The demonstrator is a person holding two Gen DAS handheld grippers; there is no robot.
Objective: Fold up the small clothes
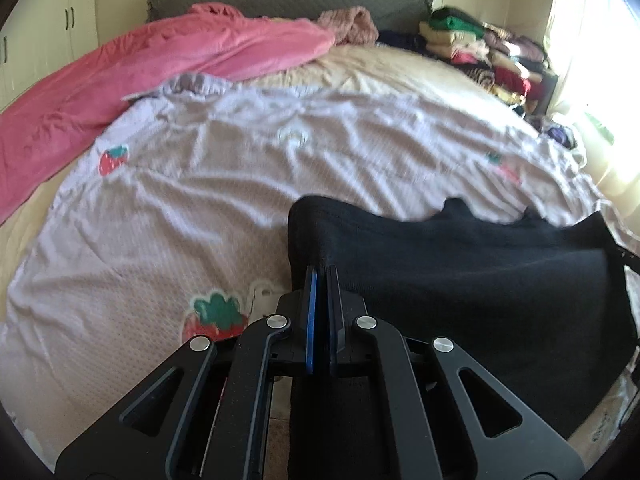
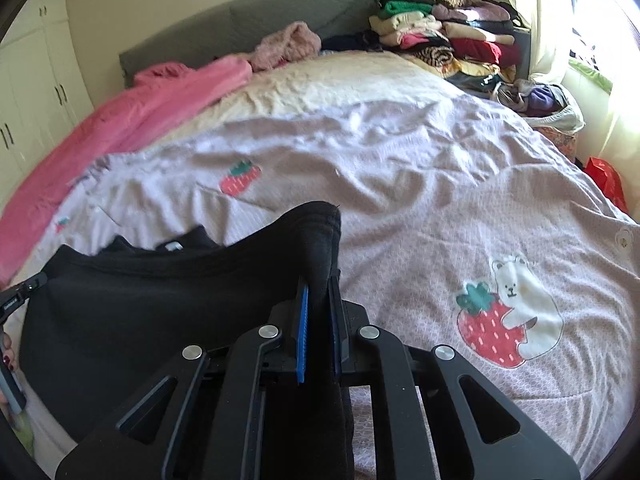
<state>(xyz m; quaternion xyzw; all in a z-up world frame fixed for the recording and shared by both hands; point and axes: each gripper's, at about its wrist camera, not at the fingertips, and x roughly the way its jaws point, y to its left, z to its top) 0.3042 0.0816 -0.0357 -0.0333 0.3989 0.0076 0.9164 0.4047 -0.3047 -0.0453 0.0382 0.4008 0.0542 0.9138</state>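
Black top (image 1: 460,264) hangs lower right of frame over bed (image 1: 160,220). Left gripper (image 1: 321,276) and right gripper (image 2: 319,284) each pinch a corner. Keep both corners level and taut; lay flat before folding.

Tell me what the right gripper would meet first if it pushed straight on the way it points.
The black garment already clamped in the right gripper; past that bunched edge, likely the strawberry-print bedspread on the bed, though depth is hard to judge through the fisheye.
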